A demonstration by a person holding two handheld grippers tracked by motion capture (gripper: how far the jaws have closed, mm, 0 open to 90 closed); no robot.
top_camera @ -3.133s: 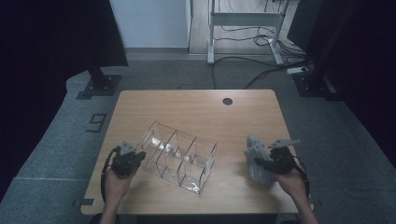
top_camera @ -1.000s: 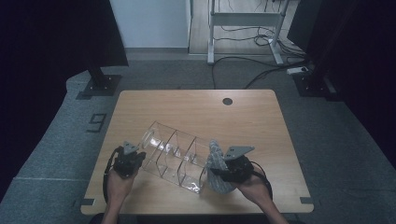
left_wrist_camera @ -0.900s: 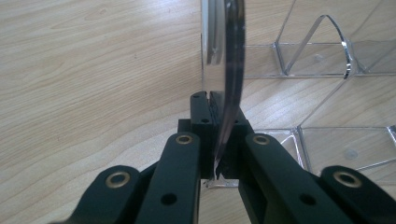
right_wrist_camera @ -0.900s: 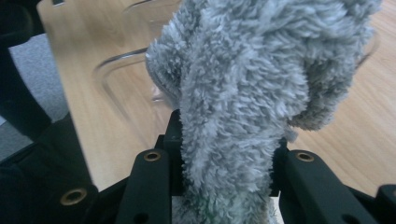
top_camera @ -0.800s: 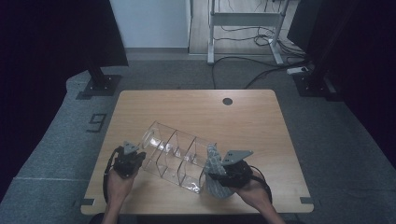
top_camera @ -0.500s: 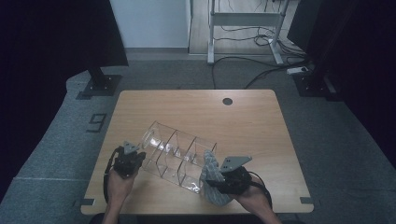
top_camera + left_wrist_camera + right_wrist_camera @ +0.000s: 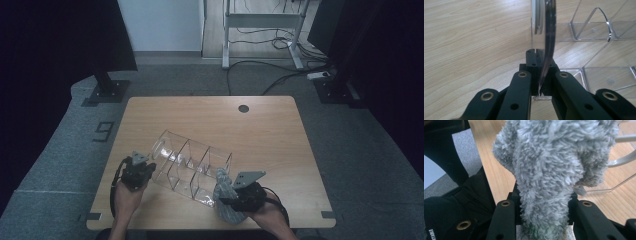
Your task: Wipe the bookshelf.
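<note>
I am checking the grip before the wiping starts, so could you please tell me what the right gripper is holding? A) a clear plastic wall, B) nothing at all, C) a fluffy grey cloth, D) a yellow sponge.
C: in the right gripper view the right gripper has its jaws closed on a fluffy grey cloth, and the high view shows that cloth at the near end of the clear organizer.

A light wooden bench (image 7: 270,130) with rounded corners stands on grey carpeted floor (image 7: 65,150). Near the middle of its far edge sits a small dark round cable hole (image 7: 243,108). Directly on the wood lies a clear plastic organiser (image 7: 192,165), set at a slant across the near half and split by clear walls into what look like three or four compartments; the glare makes the count uncertain. The far half is bare wood grain.
</note>
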